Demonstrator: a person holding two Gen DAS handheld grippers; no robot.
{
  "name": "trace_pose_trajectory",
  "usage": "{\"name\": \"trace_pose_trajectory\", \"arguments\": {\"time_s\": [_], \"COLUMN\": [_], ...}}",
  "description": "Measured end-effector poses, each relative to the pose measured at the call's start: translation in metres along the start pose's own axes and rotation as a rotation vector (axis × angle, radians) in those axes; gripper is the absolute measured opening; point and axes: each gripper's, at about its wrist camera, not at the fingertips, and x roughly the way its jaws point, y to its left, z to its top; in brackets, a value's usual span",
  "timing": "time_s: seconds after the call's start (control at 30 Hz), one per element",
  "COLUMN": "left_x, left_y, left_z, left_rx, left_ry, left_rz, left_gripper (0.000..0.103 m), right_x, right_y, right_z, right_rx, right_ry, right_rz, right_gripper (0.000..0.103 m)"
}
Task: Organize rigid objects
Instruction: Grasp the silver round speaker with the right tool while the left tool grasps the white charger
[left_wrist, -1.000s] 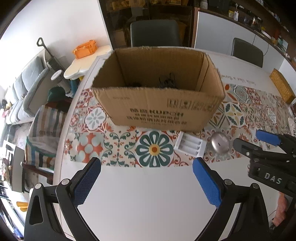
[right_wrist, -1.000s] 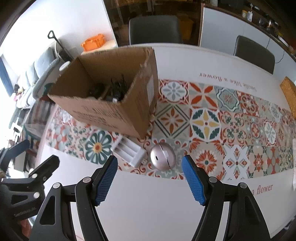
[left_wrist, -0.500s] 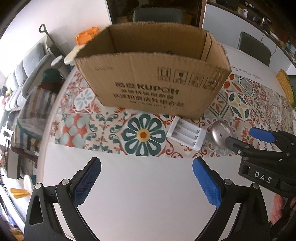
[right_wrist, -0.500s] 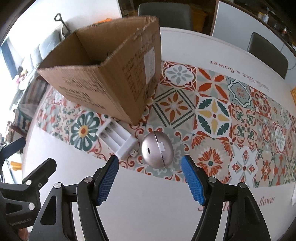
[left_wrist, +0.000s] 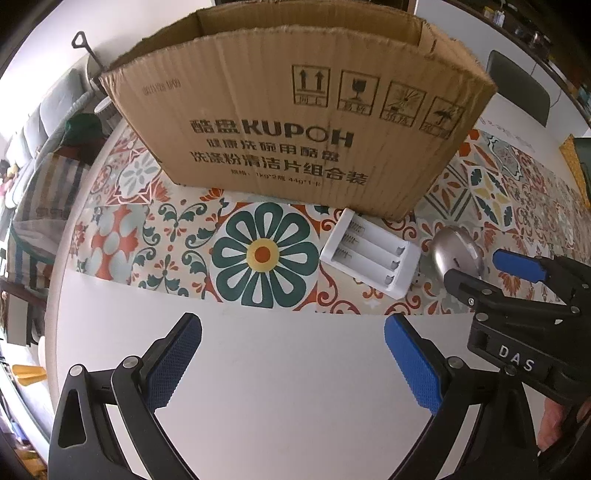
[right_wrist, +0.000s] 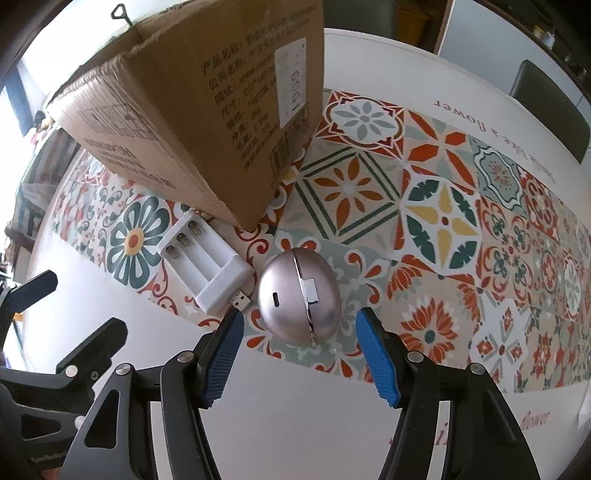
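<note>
Jaws of the right gripper (right_wrist: 299, 328) are spread either side of the silver egg-shaped gadget (right_wrist: 298, 295) on the tabletop (right_wrist: 314, 424), lined up to pinch it; left gripper (left_wrist: 291, 362) hangs spread near the white battery charger (left_wrist: 370, 257) beside the cardboard box (left_wrist: 295, 122).

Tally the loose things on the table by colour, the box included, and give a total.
White: 1, the battery charger
Silver: 1, the egg-shaped case
Brown: 1, the cardboard box
Total: 3
</note>
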Motion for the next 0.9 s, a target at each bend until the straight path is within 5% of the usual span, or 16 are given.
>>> {"name": "trace_pose_trajectory", "arguments": {"time_s": [0.9], "left_x": [0.027], "left_y": [0.001], "left_z": [0.008], "left_rx": [0.045], "left_ry": [0.006], "left_rz": [-0.035], "left_gripper": [0.101], "right_x": [0.041], "right_y": [0.003], "right_z": [0.005], "right_rx": [0.060], "right_ry": [-0.004], "right_rz": [-0.024], "right_gripper": [0.053]}}
